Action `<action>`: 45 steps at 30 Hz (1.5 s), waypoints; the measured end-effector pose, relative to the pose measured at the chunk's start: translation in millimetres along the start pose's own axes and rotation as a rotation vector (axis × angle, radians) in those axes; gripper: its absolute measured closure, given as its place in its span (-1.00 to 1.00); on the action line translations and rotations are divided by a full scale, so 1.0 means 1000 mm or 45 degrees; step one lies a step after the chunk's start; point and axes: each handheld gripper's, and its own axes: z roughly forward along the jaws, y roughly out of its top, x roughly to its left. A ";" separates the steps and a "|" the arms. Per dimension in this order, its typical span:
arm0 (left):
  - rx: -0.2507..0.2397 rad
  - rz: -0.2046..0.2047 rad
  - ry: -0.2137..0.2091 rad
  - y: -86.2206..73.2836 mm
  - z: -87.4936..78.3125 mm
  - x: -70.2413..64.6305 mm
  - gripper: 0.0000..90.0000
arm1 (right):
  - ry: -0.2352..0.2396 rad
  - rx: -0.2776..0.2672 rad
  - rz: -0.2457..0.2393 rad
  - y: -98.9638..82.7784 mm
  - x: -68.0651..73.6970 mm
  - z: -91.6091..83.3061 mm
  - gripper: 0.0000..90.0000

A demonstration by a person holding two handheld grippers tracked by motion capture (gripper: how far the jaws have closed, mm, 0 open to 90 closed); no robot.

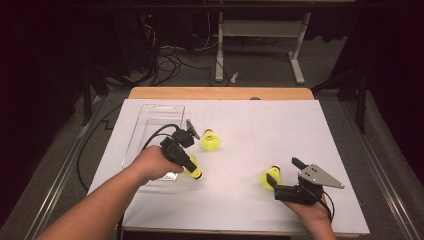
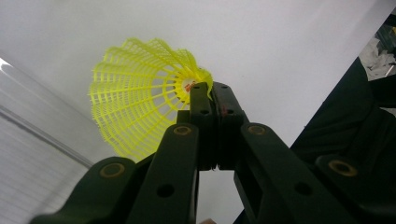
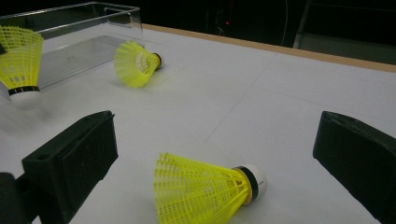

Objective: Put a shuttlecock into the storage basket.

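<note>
Your left gripper point(image 1: 192, 170) is clamped on a shuttlecock point(image 2: 140, 98), with the clear bin point(image 1: 150, 117) just to its left. Your right gripper point(image 1: 285, 175) gapes wide, its shuttlecock point(image 3: 205, 186) lying sideways between the jaws.

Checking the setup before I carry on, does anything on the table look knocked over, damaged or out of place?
Nothing damaged. Two yellow shuttlecocks lie tipped on their sides on the white table: one beside the clear tray, one between the right gripper's open jaws.

free room: the right and far parts of the white paper-covered table point(image 1: 300, 125) are lying open | obstacles: a clear plastic rectangular bin point(image 1: 150, 130) is walling the left side; a yellow mesh shuttlecock point(image 1: 210, 140) is lying just beside it; another yellow shuttlecock point(image 3: 205, 186) is sitting between the right gripper point(image 1: 282, 172)'s spread jaws
</note>
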 end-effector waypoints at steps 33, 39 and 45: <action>-0.087 0.014 -0.009 0.024 -0.051 -0.010 0.98 | -0.003 -0.002 0.000 0.000 0.000 -0.001 -0.99; -0.112 -0.018 0.001 0.030 -0.058 -0.010 0.98 | -0.003 0.000 -0.001 0.000 0.000 0.000 -0.99; -0.150 -0.048 0.010 0.040 -0.066 -0.005 0.98 | -0.004 0.000 -0.001 0.000 0.000 0.000 -0.99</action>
